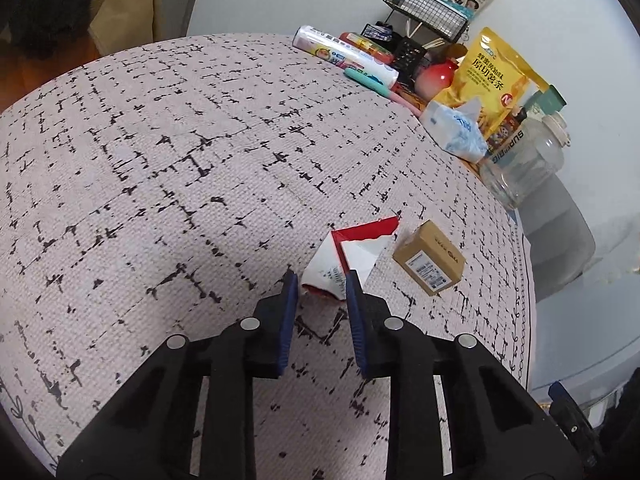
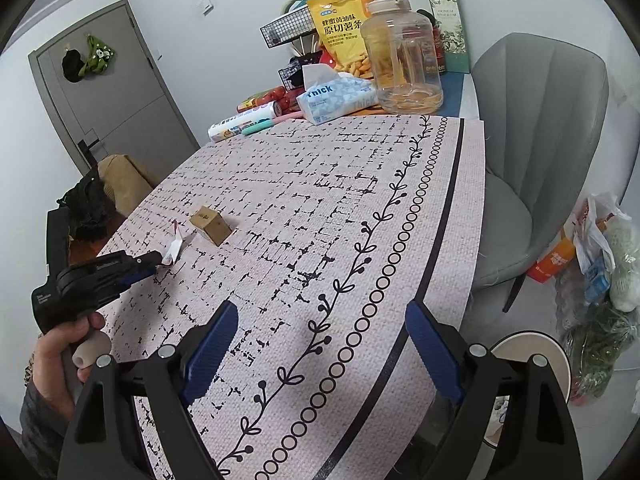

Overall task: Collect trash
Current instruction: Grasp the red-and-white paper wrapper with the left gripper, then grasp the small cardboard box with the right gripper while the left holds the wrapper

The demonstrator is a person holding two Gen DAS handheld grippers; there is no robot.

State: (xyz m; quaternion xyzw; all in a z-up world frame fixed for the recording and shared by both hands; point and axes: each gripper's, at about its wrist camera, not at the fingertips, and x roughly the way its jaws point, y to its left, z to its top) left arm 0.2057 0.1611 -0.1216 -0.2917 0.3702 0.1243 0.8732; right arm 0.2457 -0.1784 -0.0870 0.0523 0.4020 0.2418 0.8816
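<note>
A torn red-and-white wrapper [image 1: 356, 252] lies on the patterned tablecloth [image 1: 160, 160], just left of a small brown cardboard box [image 1: 430, 258]. My left gripper [image 1: 322, 276] points down at the wrapper's near end, which sits between the narrowly spaced blue pads. The right pad [image 1: 354, 292] touches the wrapper's edge, while a sliver of cloth shows beside the left pad. In the right wrist view a hand holds that left gripper [image 2: 154, 266] at the wrapper [image 2: 175, 249], with the box [image 2: 211, 224] just beyond. My right gripper [image 2: 322, 308] hangs wide open and empty over the cloth's bordered edge.
Along the wall stand a clear water jug [image 2: 402, 56], a tissue pack [image 2: 336, 98], a yellow snack bag [image 2: 344, 28], a wire basket [image 1: 426, 10] and a plastic roll [image 2: 244, 122]. A grey chair [image 2: 536, 140] is beside the table, with full bags [image 2: 600, 264] and a round white object [image 2: 528, 356] on the floor.
</note>
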